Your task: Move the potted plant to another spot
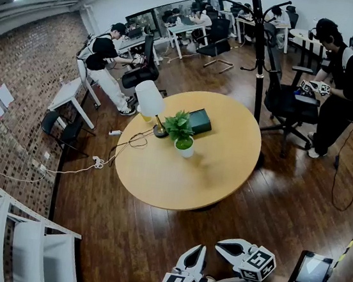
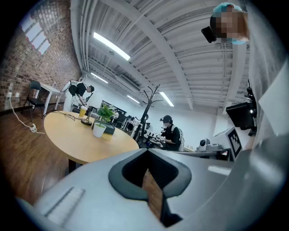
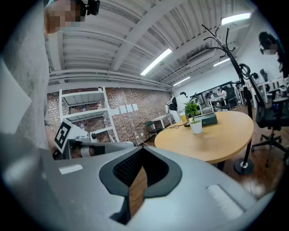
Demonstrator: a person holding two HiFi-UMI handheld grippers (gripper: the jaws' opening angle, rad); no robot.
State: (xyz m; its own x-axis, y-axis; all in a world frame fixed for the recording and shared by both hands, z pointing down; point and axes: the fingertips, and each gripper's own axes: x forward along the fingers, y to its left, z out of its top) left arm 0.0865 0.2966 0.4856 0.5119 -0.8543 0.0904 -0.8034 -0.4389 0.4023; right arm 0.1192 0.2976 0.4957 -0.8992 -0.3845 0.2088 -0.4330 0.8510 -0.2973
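Head view: the potted plant (image 1: 182, 134) stands on the round bench (image 1: 216, 181), just beside a lamp (image 1: 150, 105). The left claw (image 1: 196, 252) and right claw (image 1: 226, 245) are well apart from it.

Left gripper view: claw closed, empty.

Right gripper view: claw closed, empty. Probably best to step closer, open one claw, and grip the white pot clear of the lamp.

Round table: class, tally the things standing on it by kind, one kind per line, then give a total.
lamp: 1
potted plant: 1
dark box: 1
yellow cup: 1
Total: 4
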